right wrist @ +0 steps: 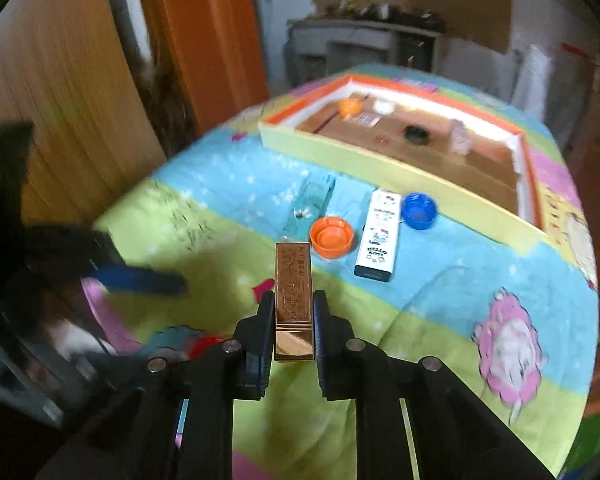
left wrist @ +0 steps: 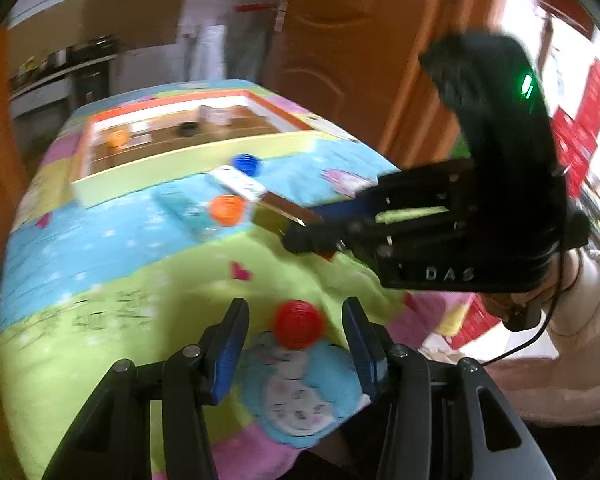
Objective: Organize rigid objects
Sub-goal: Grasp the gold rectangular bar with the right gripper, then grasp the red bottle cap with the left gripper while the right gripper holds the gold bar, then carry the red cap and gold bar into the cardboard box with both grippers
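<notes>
My right gripper (right wrist: 293,300) is shut on a shiny gold box (right wrist: 293,292), which sticks out forward between the pads; the same box (left wrist: 284,210) shows in the left wrist view, held by the right gripper (left wrist: 304,236). My left gripper (left wrist: 296,308) is open, its blue pads either side of a red cap (left wrist: 299,323) lying on the cloth. Farther on lie an orange cap (right wrist: 332,237), a blue cap (right wrist: 419,210), a white Hello Kitty box (right wrist: 379,236) and a clear bottle (right wrist: 311,204). Behind them stands an orange-rimmed tray (right wrist: 380,168).
The tray holds an orange cap (right wrist: 350,106), a black ring (right wrist: 415,135) and small clear items. A colourful cartoon cloth (right wrist: 420,300) covers the table. Orange wooden doors (left wrist: 352,48) stand beside it. A person's pale sleeve (left wrist: 580,340) is at the right.
</notes>
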Available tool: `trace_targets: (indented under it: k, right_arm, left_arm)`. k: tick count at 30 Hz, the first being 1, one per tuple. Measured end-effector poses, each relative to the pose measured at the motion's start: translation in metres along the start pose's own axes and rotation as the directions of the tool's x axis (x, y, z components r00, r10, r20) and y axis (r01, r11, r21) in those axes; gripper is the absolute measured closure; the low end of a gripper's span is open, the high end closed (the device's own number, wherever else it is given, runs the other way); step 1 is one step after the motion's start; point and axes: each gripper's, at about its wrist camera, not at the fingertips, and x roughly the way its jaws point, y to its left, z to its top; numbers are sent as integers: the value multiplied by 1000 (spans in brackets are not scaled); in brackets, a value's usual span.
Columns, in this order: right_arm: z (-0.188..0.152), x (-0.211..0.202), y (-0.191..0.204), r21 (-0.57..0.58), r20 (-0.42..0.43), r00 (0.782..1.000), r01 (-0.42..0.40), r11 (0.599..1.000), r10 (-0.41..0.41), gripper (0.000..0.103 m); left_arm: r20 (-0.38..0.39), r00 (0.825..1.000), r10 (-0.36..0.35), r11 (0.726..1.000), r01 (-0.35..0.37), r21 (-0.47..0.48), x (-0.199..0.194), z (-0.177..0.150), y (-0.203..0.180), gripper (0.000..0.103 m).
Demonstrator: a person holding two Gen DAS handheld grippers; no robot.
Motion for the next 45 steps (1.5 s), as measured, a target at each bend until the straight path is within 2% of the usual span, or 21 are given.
trace_targets:
  k: [4, 7, 11, 13, 14, 23, 37, 45]
  right_arm:
    - [-10, -21, 4, 61, 52, 996, 71, 996, -74, 85]
    - [-17, -32, 0, 119, 62, 994, 84, 989, -92, 85]
    - [-25, -37, -3, 180, 65, 993, 82, 980, -95, 85]
    - [-27, -37, -3, 207, 61, 994, 79, 975, -93, 85]
    - [-28, -37, -2, 214, 59, 994, 80, 974, -94, 85]
    - [-27, -36, 0, 235, 53, 991, 110, 966, -125, 85]
    - [-1, -48, -25, 356, 100, 978, 137, 924, -184, 85]
    - [11, -39, -46, 407, 68, 976, 163, 899, -208, 85]
  left_arm:
    - [-28, 997, 68, 995, -66, 71, 19, -4, -15, 54]
    - [-21, 994, 103, 994, -102, 44, 25, -6, -10, 55]
    - [-16, 995, 100, 995, -100, 0, 26, -6, 0, 55]
    - [-12, 993, 114, 993, -115, -6, 24, -8, 0, 62]
    - [-10, 991, 132, 991, -132, -7, 23, -8, 1, 73]
    - [25, 984, 175, 984, -174, -34, 9, -5, 4, 72]
    - [121, 971, 206, 976, -195, -97, -13, 45, 19, 72]
    - [147, 964, 220, 969, -198, -148, -9, 74, 35, 72]
